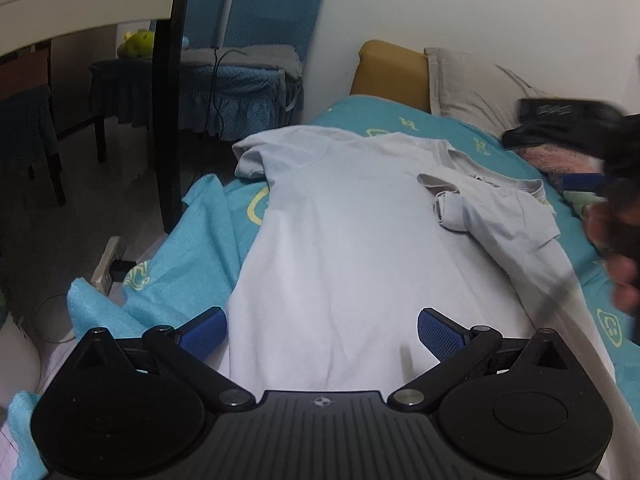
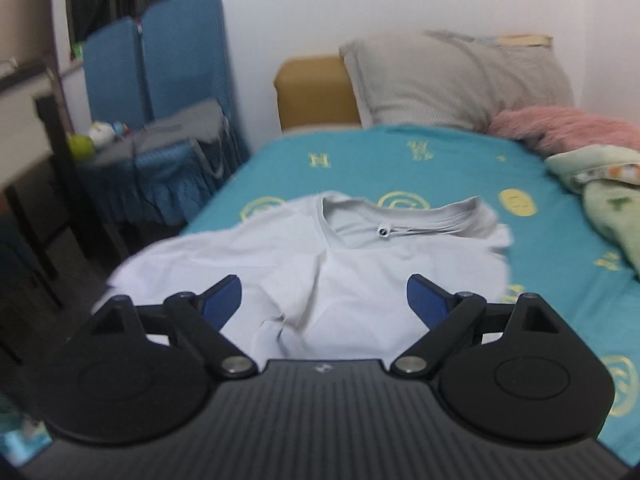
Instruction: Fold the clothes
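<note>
A white T-shirt lies spread lengthwise on the teal bed sheet, collar toward the pillow. Its right sleeve is crumpled inward; its left sleeve lies near the bed edge. My left gripper is open and empty, hovering over the shirt's hem end. My right gripper is open and empty over the shirt's chest, just below the collar. In the left wrist view the right gripper and the hand holding it show blurred at the right edge.
A grey pillow and a yellow headboard stand at the bed's head. Pink and green blankets lie on the right. A blue-covered chair and a dark table leg stand left of the bed.
</note>
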### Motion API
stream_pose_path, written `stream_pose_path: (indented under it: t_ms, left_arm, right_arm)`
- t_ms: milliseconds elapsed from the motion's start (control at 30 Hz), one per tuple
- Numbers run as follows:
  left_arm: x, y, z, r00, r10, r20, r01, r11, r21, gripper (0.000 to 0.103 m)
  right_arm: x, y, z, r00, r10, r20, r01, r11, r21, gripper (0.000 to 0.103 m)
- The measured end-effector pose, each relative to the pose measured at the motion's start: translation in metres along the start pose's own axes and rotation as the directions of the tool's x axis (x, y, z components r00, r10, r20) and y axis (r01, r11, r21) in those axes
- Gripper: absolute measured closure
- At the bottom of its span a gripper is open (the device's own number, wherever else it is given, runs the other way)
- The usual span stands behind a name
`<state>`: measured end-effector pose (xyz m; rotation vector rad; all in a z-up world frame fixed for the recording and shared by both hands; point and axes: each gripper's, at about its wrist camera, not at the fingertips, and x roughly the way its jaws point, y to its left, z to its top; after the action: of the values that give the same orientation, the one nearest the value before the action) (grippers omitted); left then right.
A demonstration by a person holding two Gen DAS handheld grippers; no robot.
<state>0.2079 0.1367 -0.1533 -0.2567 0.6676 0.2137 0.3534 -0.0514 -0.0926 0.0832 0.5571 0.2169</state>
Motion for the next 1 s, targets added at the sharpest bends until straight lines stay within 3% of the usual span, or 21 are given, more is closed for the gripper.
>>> stream_pose_path:
  t_ms: [167,367,467,633,700,767,867,967,1000]
  left_arm:
    - [-0.029,-0.017,-0.006,0.998,-0.039,0.04,0.036,0.997,0.074,0.0]
    - [-0.06,-0.037,-0.021,0.989,-0.146,-0.011,0.146,0.975,0.168,0.003]
    - [-0.072,-0.039,-0.027,0.978,-0.202,-0.055,0.208,0.965,0.159,0.005]
    - [-0.092,-0.048,-0.039,0.941,-0.313,-0.131,0.329,0.934,0.136,0.01]
    - [-0.1,-0.056,-0.046,0.915,-0.366,-0.171,0.388,0.914,0.118,0.011]
    - [-0.106,-0.068,-0.057,0.872,-0.437,-0.222,0.464,0.882,0.086,0.015]
    - [-0.111,-0.09,-0.077,0.786,-0.538,-0.306,0.575,0.817,0.042,0.025]
    - [-0.108,-0.111,-0.099,0.682,-0.616,-0.394,0.663,0.749,-0.022,0.038]
    - [-0.105,-0.117,-0.107,0.661,-0.621,-0.421,0.674,0.738,-0.033,0.04]
  right_arm:
    - [-0.127,-0.009,-0.028,1.0,0.022,-0.006,-0.021,0.998,0.063,0.012]
    - [-0.264,-0.034,-0.092,0.999,-0.01,0.044,0.004,0.991,0.137,0.012]
    - [-0.302,-0.058,-0.115,0.999,-0.018,0.051,0.004,0.968,0.252,0.012]
    - [-0.334,-0.096,-0.131,0.993,-0.04,0.115,-0.007,0.924,0.381,0.012]
    - [-0.335,-0.109,-0.132,0.992,-0.056,0.115,0.006,0.916,0.401,0.012]
    - [-0.336,-0.122,-0.135,0.993,-0.05,0.111,-0.004,0.901,0.434,0.012]
    - [-0.337,-0.135,-0.14,0.993,-0.013,0.115,-0.045,0.875,0.483,0.012]
    - [-0.338,-0.144,-0.145,0.993,0.012,0.12,-0.072,0.856,0.511,0.012]
    - [-0.338,-0.146,-0.146,0.993,0.015,0.12,-0.075,0.852,0.518,0.012]
